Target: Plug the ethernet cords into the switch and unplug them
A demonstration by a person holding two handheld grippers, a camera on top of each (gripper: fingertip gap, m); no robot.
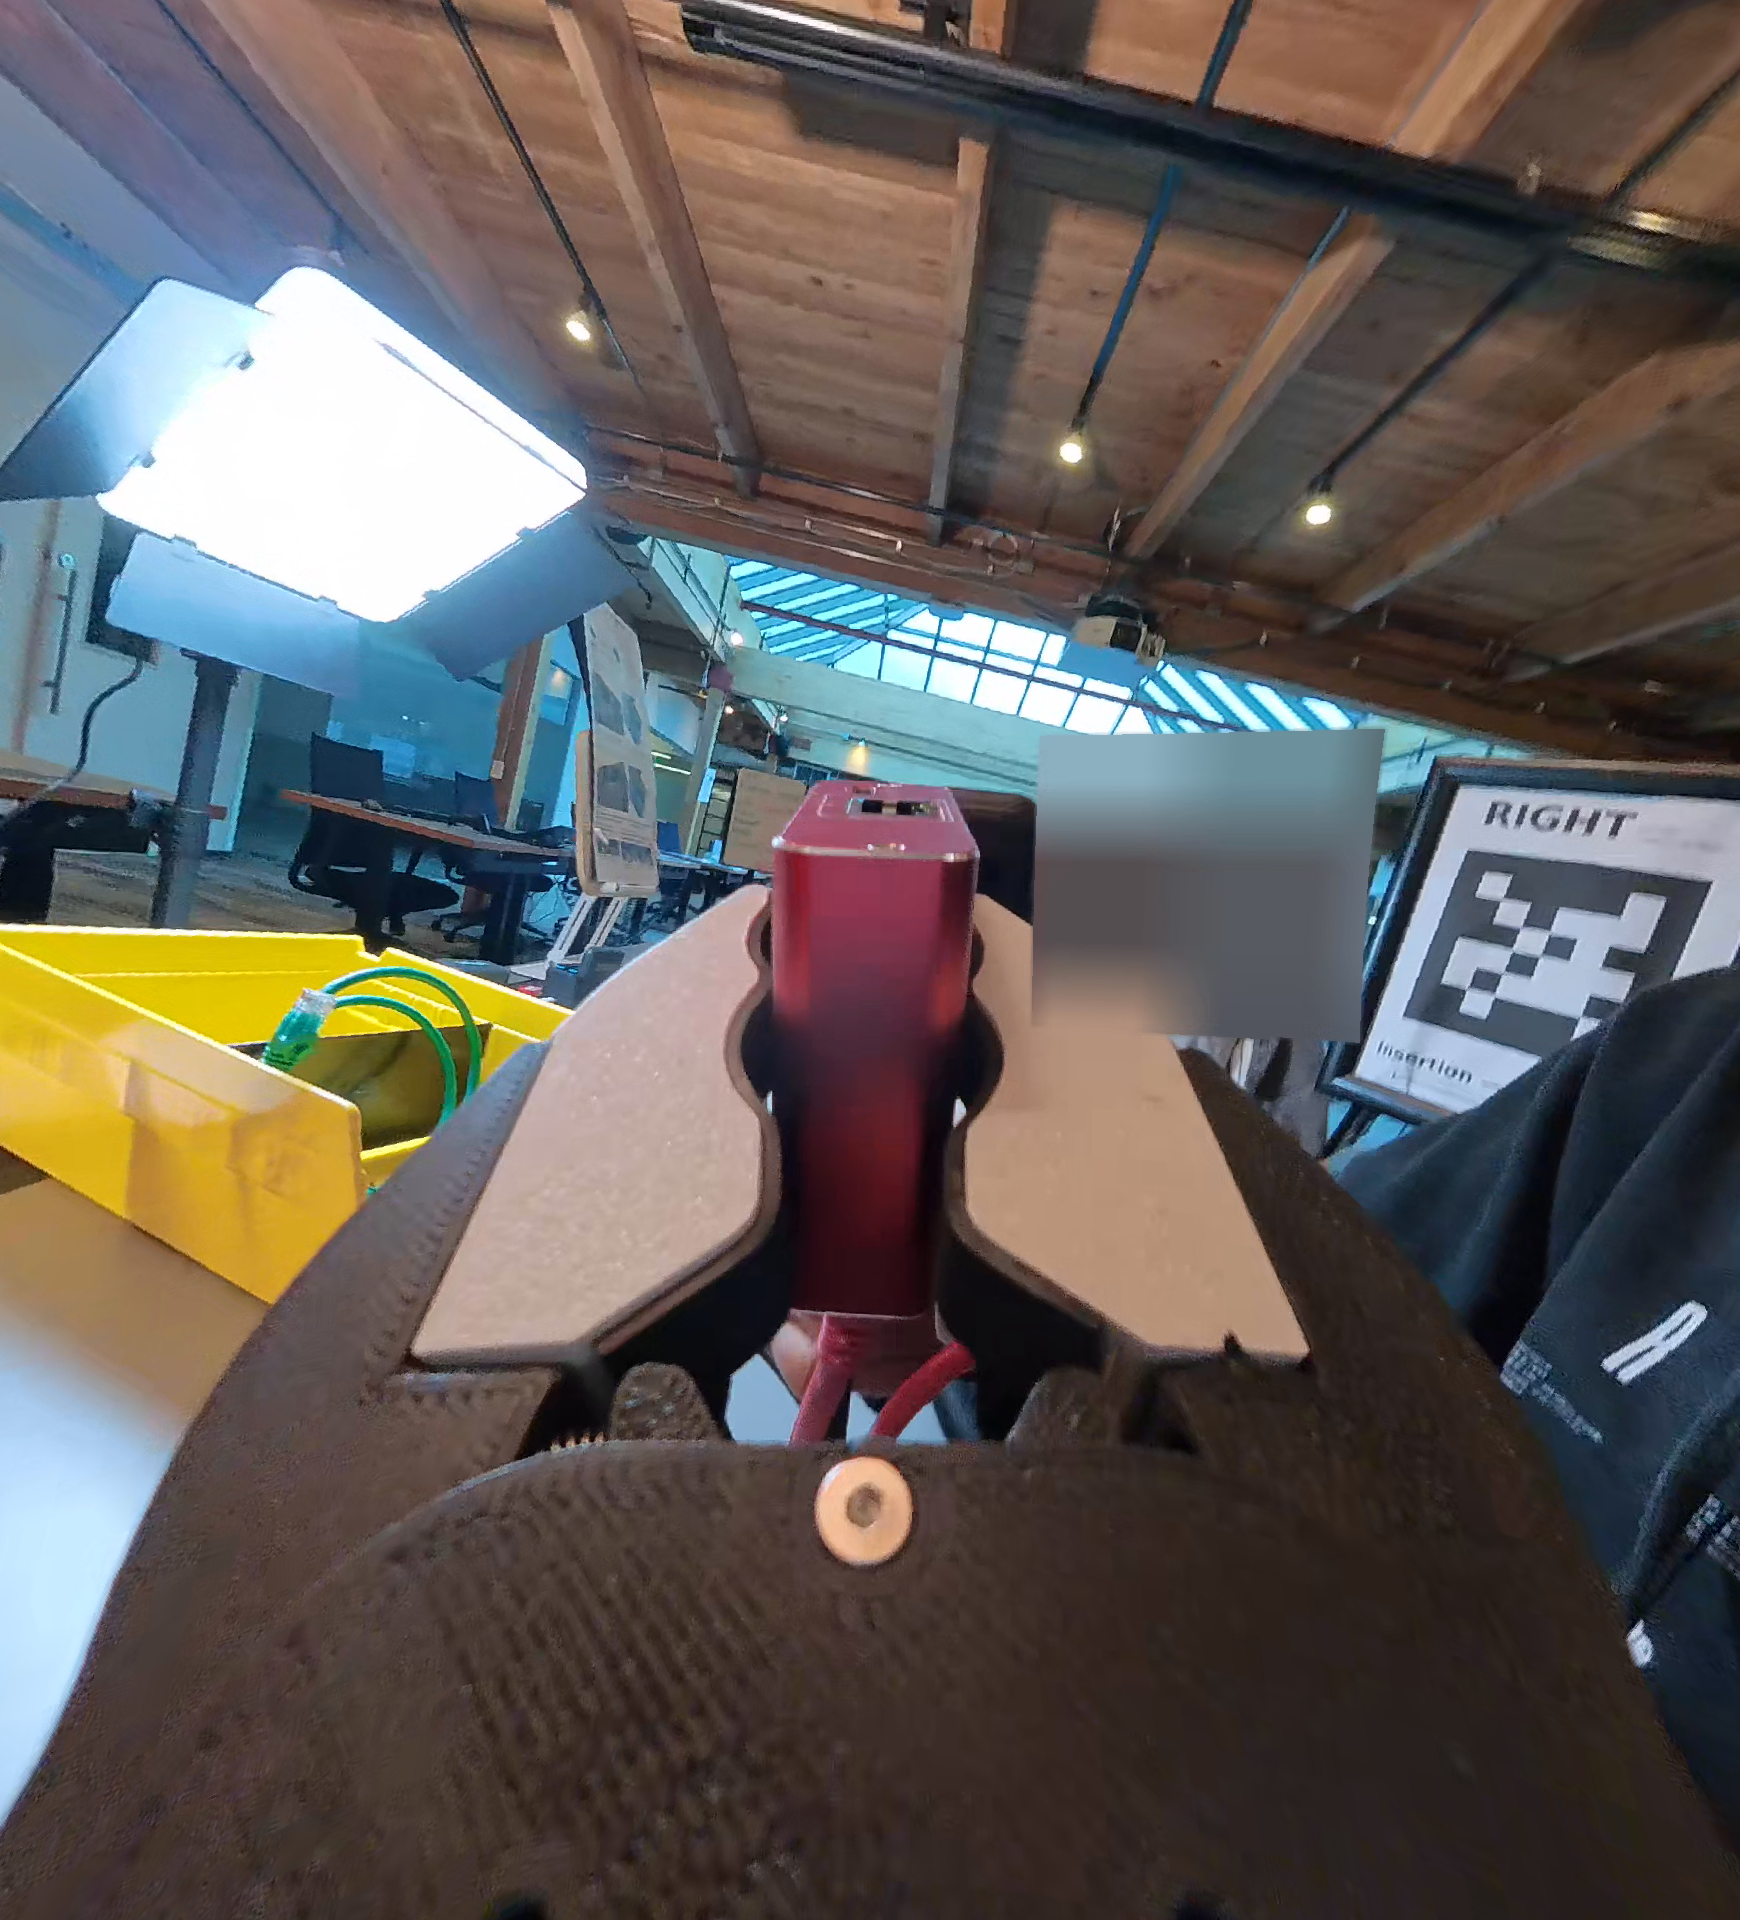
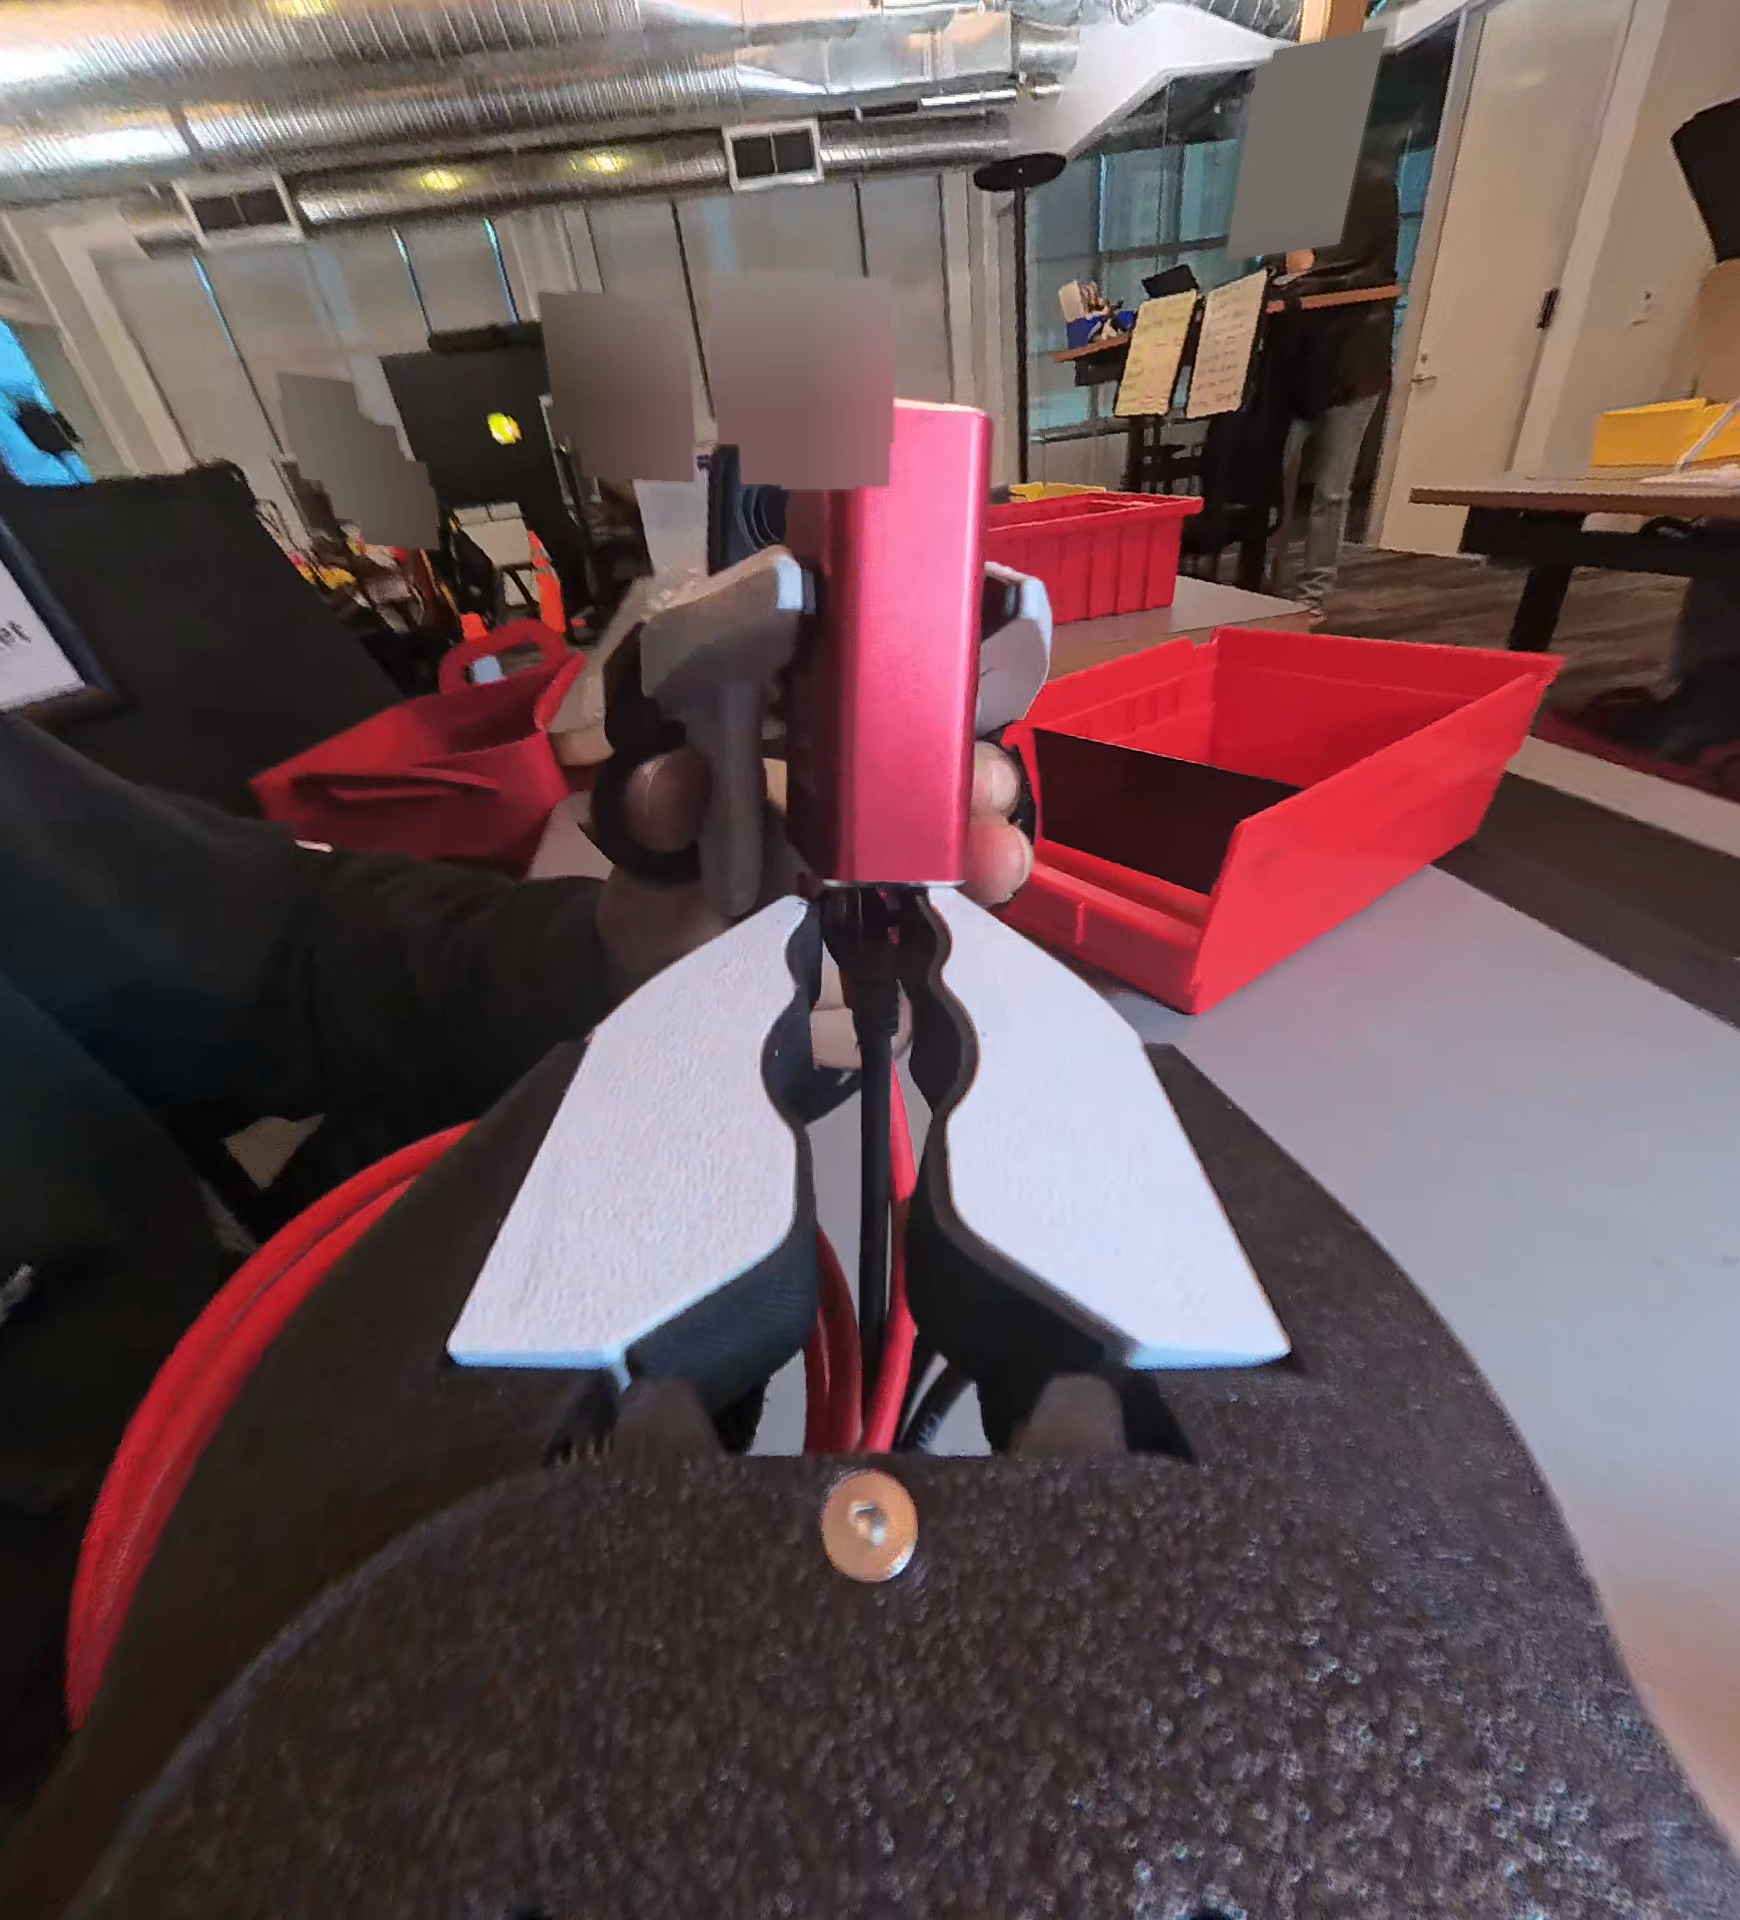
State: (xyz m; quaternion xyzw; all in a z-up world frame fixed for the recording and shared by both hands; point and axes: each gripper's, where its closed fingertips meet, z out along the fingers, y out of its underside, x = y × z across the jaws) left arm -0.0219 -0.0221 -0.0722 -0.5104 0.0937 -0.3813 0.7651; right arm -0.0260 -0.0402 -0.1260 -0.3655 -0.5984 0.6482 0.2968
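Between left gripper [image 1: 871, 997] fingers: red switch [image 1: 871, 1049] clamped upright, red cord [image 1: 824, 1387] at its base; just below, right gripper [image 2: 871, 997] pinches black cord [image 2: 874, 1143] entering switch bottom; yellow bin [image 1: 149, 1081] left.

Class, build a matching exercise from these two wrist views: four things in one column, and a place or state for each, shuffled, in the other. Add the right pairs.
Things
1. red switch
2. green ethernet cord
3. black cord
4. red bin

Places or states
A. lies in the yellow bin
B. clamped in the left gripper
C. stands open on the grey table
D. runs between the right gripper's fingers up to the switch

Pairs: 1-B, 2-A, 3-D, 4-C
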